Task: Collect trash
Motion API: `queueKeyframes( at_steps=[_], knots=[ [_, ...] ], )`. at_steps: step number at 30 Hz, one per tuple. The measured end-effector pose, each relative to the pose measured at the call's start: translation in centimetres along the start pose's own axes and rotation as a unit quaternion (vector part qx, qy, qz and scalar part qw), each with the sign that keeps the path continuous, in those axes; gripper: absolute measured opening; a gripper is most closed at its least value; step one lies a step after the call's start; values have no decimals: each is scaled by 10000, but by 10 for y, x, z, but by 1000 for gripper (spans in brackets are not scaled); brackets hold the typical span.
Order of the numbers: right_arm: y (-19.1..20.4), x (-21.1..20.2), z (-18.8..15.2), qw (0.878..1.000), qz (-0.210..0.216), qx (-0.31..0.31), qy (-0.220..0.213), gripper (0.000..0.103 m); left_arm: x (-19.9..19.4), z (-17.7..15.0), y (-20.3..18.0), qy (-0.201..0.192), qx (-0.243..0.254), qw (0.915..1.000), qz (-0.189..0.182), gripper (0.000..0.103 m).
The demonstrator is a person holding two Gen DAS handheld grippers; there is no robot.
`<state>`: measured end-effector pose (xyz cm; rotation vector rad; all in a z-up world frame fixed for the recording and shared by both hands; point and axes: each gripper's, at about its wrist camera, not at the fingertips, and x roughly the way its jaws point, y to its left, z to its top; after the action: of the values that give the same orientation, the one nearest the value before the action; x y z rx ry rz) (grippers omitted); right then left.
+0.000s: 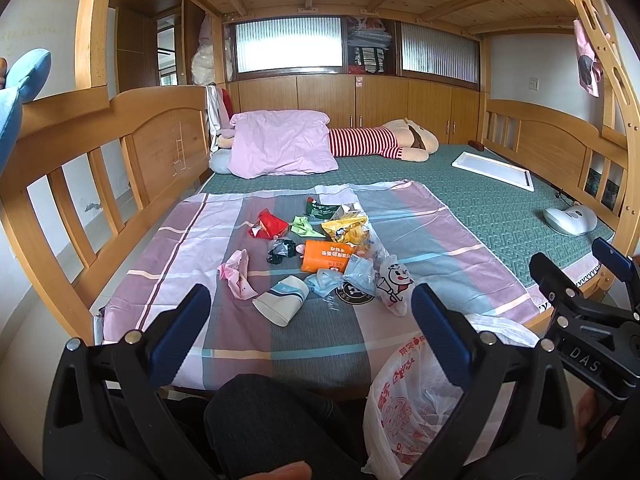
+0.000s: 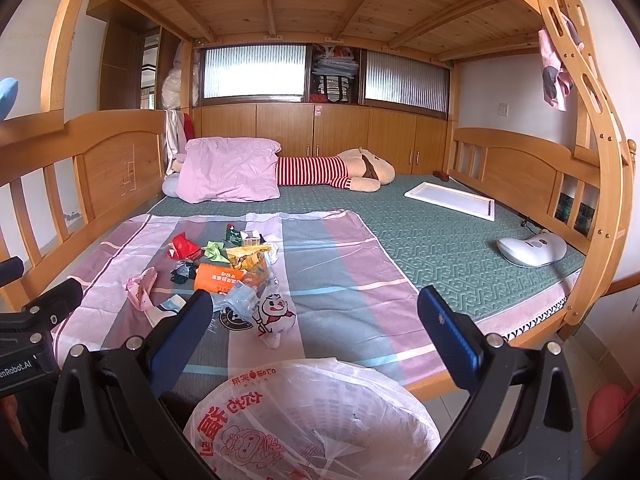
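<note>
Each gripper is a black plastic frame with long cut-out slots and round silver screw heads at its pivots. The left gripper [image 1: 310, 330] carries two dark blue padded fingers [image 1: 180, 332], rounded at the tips. The right gripper [image 2: 316, 338] has the same build; its right finger pad [image 2: 450, 334] shows fine ribbing along the inner edge. White letters "DAS" mark the right gripper's black body, and "enRobot.AI" marks the left one's. Below the left gripper, the person's leg [image 1: 272, 420] wears dark charcoal trousers.
</note>
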<state>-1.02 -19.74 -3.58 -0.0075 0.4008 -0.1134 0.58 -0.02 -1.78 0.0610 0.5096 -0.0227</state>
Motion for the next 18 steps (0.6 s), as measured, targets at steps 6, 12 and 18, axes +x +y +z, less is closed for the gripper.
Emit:
queueKeyframes(
  at_steps=[6, 12, 18],
  knots=[
    [0, 0, 0, 10000, -1, -1, 13, 100, 0, 0, 0, 4, 1, 10000, -4, 100],
    [0, 0, -1, 10000, 4, 10, 18, 100, 0, -1, 0, 7, -2, 10000, -4, 100],
    [0, 0, 0, 10000, -2, 4, 19, 100, 0, -2, -1, 9, 5, 10000, -7, 100]
  ],
)
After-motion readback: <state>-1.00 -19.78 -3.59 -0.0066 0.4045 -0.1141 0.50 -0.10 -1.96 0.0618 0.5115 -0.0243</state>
